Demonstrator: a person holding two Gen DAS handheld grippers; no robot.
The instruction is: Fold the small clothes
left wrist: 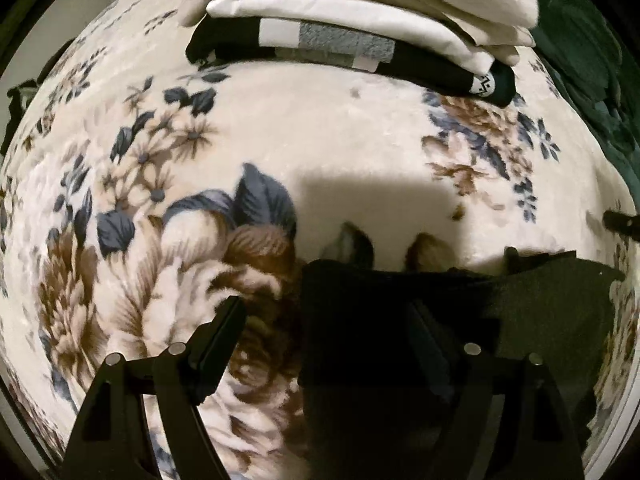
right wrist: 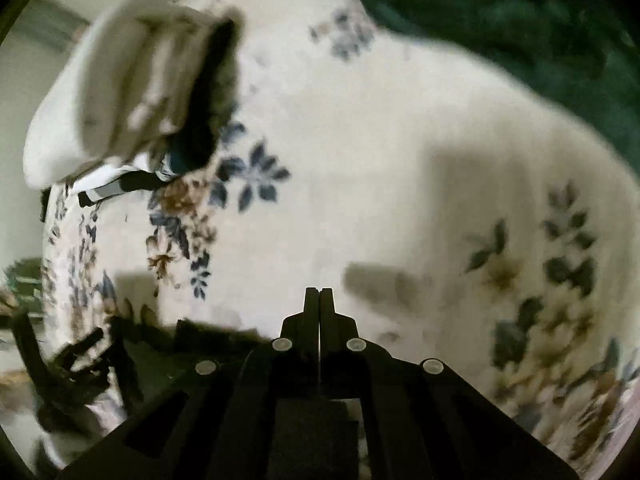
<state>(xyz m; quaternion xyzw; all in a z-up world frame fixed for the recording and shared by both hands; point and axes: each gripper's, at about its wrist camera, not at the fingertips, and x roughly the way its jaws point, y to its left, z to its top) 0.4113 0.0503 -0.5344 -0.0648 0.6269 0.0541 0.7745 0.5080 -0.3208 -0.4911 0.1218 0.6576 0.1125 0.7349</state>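
I am holding my left gripper (left wrist: 332,328) released over a dark garment (left wrist: 400,320) lying on the floral blanket (left wrist: 320,128). My right gripper (right wrist: 319,300) is sitting clenched on nothing. Folded clothes (left wrist: 360,28) are stacking at the blanket's far edge.

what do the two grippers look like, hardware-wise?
Both match: matte black plastic. The left gripper and right gripper each have two flat, tapering fingers on angled, cut-out linkage arms, with round silver pin heads at the pivots. No cables, markings or sleeves visible.
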